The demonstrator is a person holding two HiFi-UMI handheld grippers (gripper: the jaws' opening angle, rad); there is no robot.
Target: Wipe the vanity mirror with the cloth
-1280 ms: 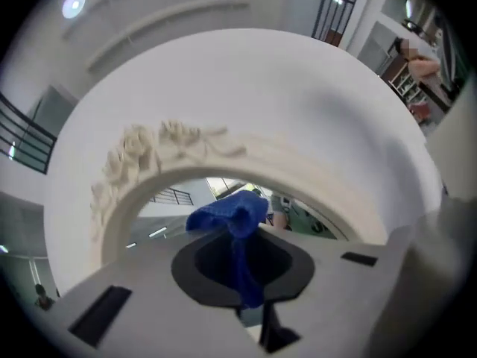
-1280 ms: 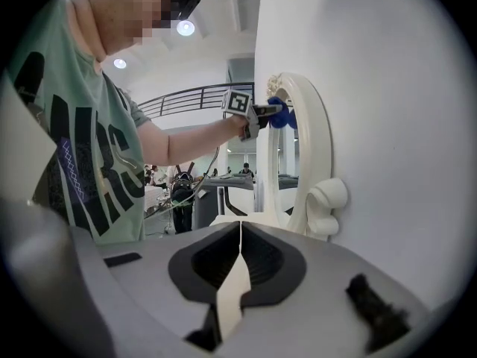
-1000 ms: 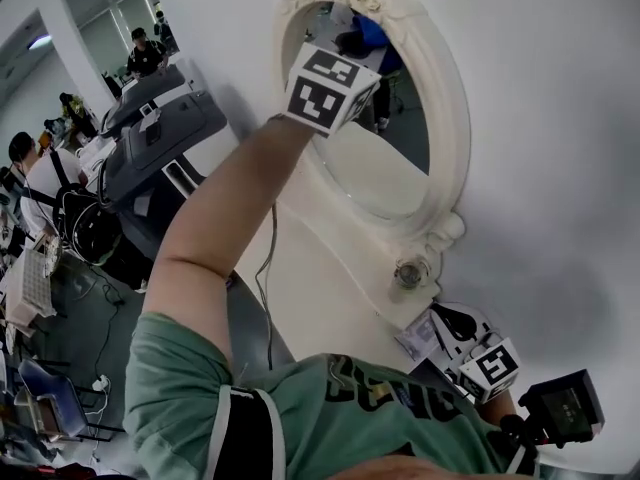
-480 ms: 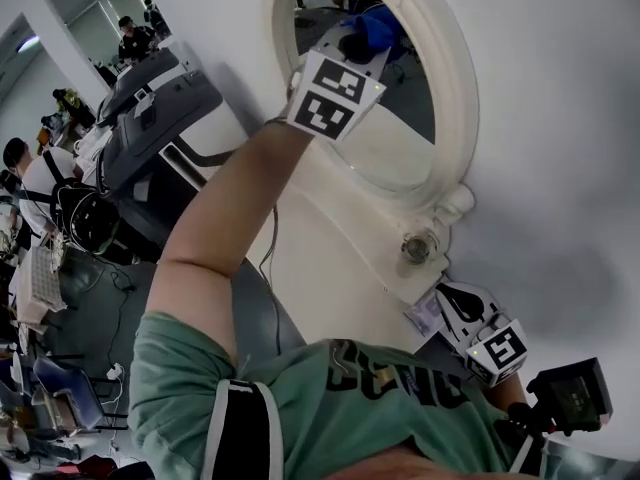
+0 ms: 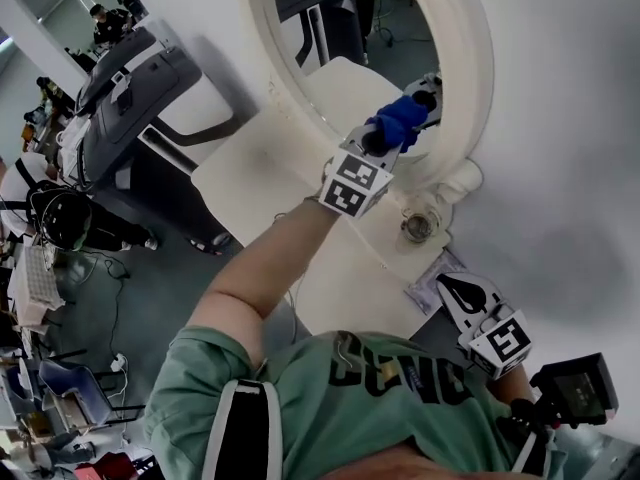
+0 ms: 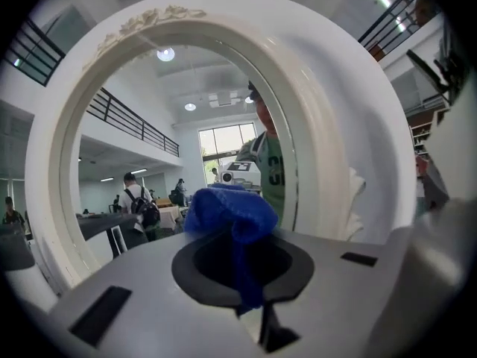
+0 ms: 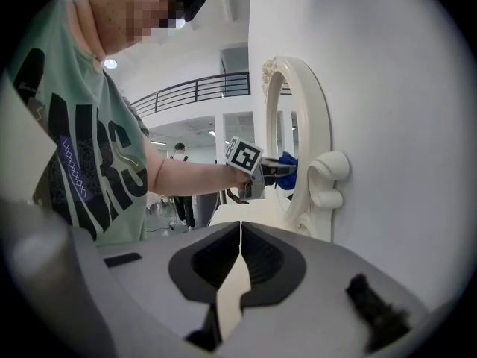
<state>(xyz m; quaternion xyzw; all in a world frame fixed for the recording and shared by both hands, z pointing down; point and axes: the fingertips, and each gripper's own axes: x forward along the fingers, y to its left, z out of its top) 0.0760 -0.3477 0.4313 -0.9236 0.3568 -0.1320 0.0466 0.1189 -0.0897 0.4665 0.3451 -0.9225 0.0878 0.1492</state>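
My left gripper (image 5: 387, 140) had its jaws clamped on the one blue cloth (image 6: 231, 211). The cloth bunched out in front of the jaw tips, and a strip of it hung down through the gap between them. I held that bundle up at the lower part of the single vanity mirror (image 5: 478, 63), just inside the oval white frame. It looked to be against the glass (image 5: 345, 38), though no view let me be sure it touched. My right gripper (image 7: 239, 233) was well apart from this, low beside the mirror's foot, with its jaws brought together and nothing between them. I counted two grippers, two marker cubes, one cloth and one mirror. The head view cut off the top of the frame, and my left forearm (image 5: 270, 258) crossed the pale tabletop (image 5: 250, 183) below it. A small round thing (image 5: 418, 226) sat at the base of the frame, too small for me to name. A flat printed card (image 5: 432, 286) lay partly under the right gripper. In the left gripper view the glass showed only reflections: a green shirt, a figure with a backpack, ceiling lights and a railing. A grey treadmill (image 5: 130, 93) stood off to the left of the table. Two people (image 5: 50, 183) were in the room beyond it, one of them cut off at the frame edge. A small screen (image 5: 575, 393) rode at the lower right.
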